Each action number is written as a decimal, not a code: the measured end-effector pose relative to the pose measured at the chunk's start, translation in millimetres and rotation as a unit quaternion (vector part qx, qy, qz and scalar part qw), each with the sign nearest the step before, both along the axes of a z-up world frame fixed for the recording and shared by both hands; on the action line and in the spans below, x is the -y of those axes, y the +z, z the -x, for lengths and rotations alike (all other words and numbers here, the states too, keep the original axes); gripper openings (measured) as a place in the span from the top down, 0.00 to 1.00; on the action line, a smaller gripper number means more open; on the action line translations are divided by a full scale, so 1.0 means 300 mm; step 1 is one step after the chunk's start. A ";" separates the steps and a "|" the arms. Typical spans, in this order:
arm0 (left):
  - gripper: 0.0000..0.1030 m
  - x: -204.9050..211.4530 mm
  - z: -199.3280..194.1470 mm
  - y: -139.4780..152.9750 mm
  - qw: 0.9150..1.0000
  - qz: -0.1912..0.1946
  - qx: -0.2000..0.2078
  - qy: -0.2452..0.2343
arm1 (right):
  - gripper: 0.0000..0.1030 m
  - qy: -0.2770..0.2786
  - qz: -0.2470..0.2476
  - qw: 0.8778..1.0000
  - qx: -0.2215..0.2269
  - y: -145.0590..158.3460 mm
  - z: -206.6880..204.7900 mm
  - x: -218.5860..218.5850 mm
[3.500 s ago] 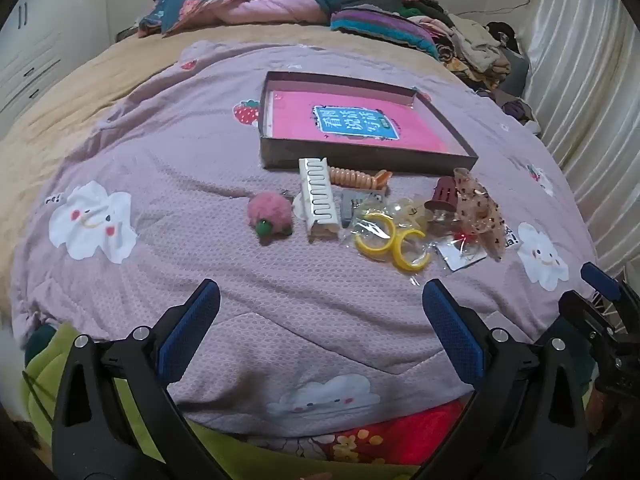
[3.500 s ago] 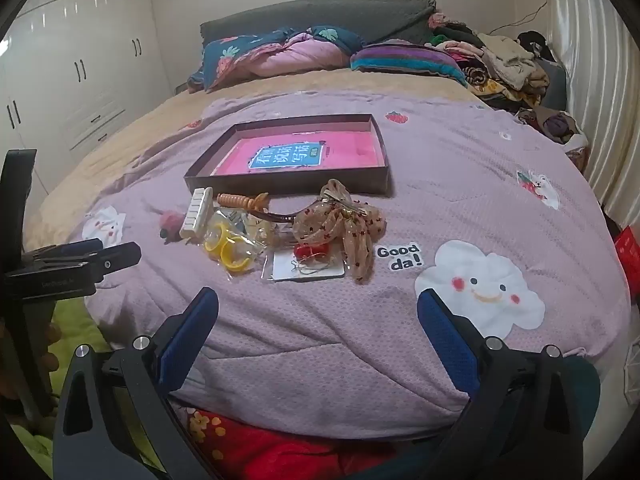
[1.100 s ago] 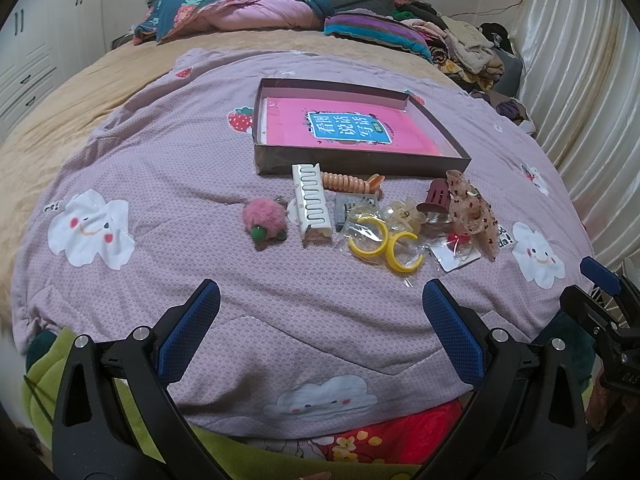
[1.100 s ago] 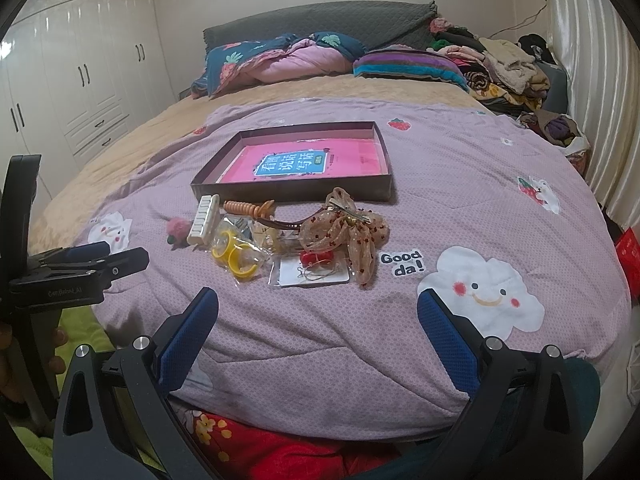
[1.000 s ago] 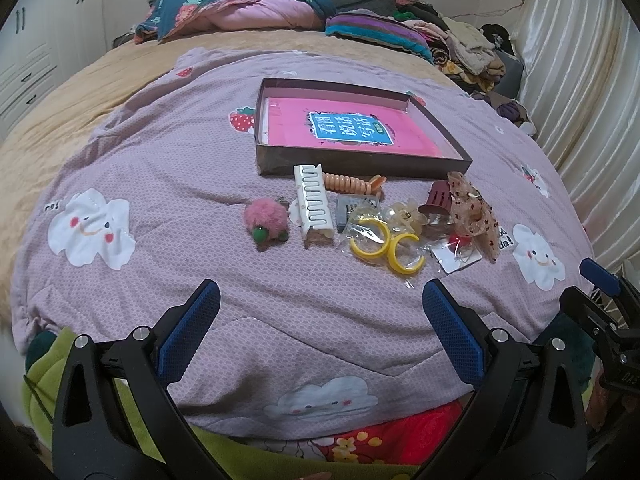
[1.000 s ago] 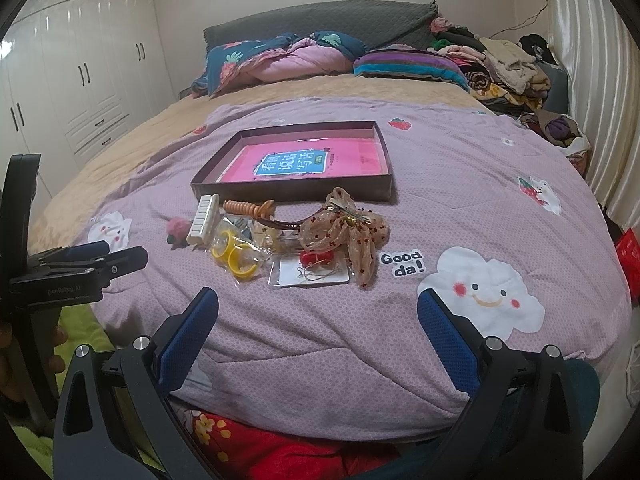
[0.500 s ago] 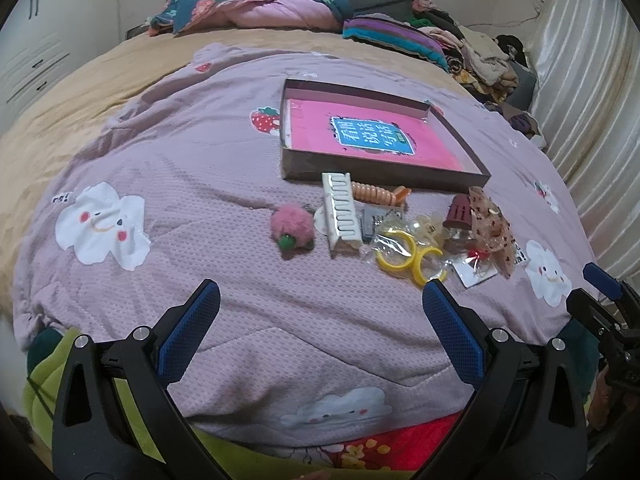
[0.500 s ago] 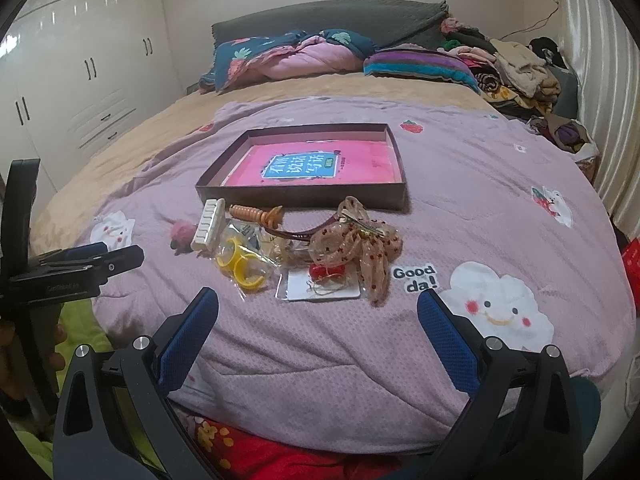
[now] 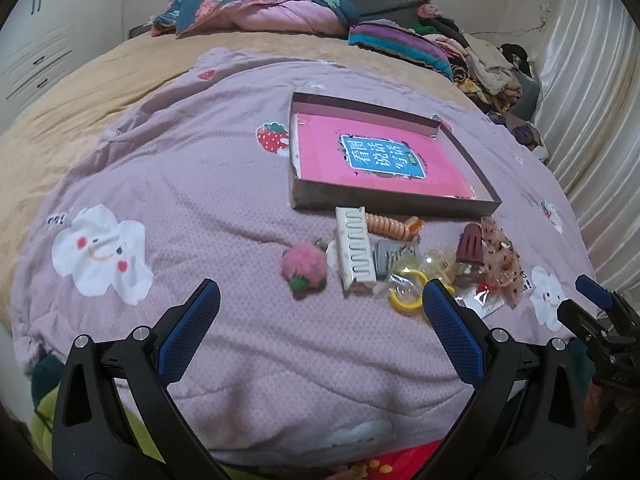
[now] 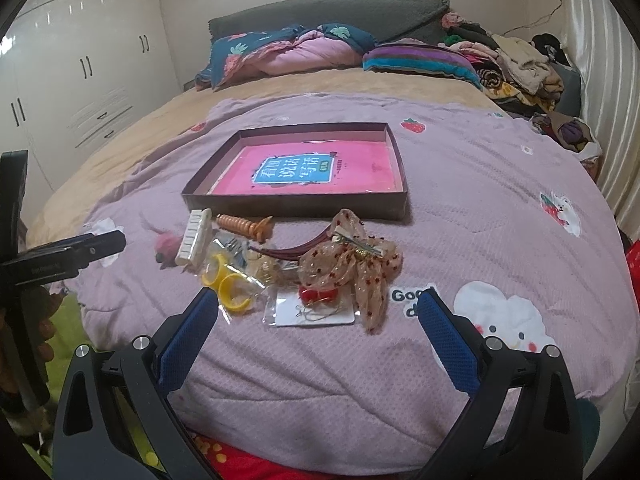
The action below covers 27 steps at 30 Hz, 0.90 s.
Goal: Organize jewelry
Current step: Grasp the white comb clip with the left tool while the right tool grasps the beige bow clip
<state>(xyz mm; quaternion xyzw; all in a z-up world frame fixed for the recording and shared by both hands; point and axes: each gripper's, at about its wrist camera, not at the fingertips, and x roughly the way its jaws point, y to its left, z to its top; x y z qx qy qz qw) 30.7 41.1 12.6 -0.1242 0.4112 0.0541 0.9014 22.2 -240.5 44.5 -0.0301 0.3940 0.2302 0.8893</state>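
The pink book (image 10: 308,172) lies inside the shallow brown box (image 10: 296,202) and has a blue label with large white Chinese characters, which read 看图说话写话 (image 9: 380,156); the smaller print beside this label is too small to read. On the purple quilt (image 10: 480,208), near the white cloud figure (image 10: 504,320), dark letters read "Good" and below them "d" (image 10: 412,300); the rest of this word is hidden behind the right gripper's blue finger. The left gripper's body (image 10: 44,268) carries small pale lettering, but it is too blurred to read.
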 end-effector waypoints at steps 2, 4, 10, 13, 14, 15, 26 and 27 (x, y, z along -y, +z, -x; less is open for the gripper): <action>0.08 -0.001 -0.018 0.002 1.000 -0.001 -0.001 -0.003 | 0.04 -0.002 0.000 1.000 -0.001 -0.003 -0.016 0.002; 0.08 -0.005 -0.042 0.004 1.000 0.004 0.000 -0.007 | 0.04 -0.005 0.000 1.000 0.000 -0.005 -0.029 0.005; 0.08 -0.002 -0.119 0.002 1.000 0.012 -0.006 -0.026 | 0.04 -0.014 -0.001 1.000 -0.001 -0.015 -0.075 0.019; 0.08 0.007 -0.157 -0.002 0.999 0.016 -0.011 -0.035 | 0.04 -0.021 -0.001 1.000 -0.006 -0.027 -0.107 0.029; 0.08 0.012 -0.165 -0.004 0.999 0.018 -0.011 -0.041 | 0.04 -0.023 -0.004 1.000 -0.010 -0.035 -0.122 0.032; 0.08 0.017 -0.175 -0.008 0.999 0.018 -0.011 -0.045 | 0.04 -0.025 -0.005 1.000 -0.017 -0.043 -0.136 0.033; 0.26 0.063 -0.274 -0.113 0.995 0.017 -0.063 -0.080 | 0.04 -0.031 -0.031 0.996 -0.078 -0.142 -0.259 0.011; 0.28 0.066 -0.280 -0.120 0.994 0.018 -0.066 -0.083 | 0.04 -0.031 -0.033 0.996 -0.081 -0.147 -0.265 0.008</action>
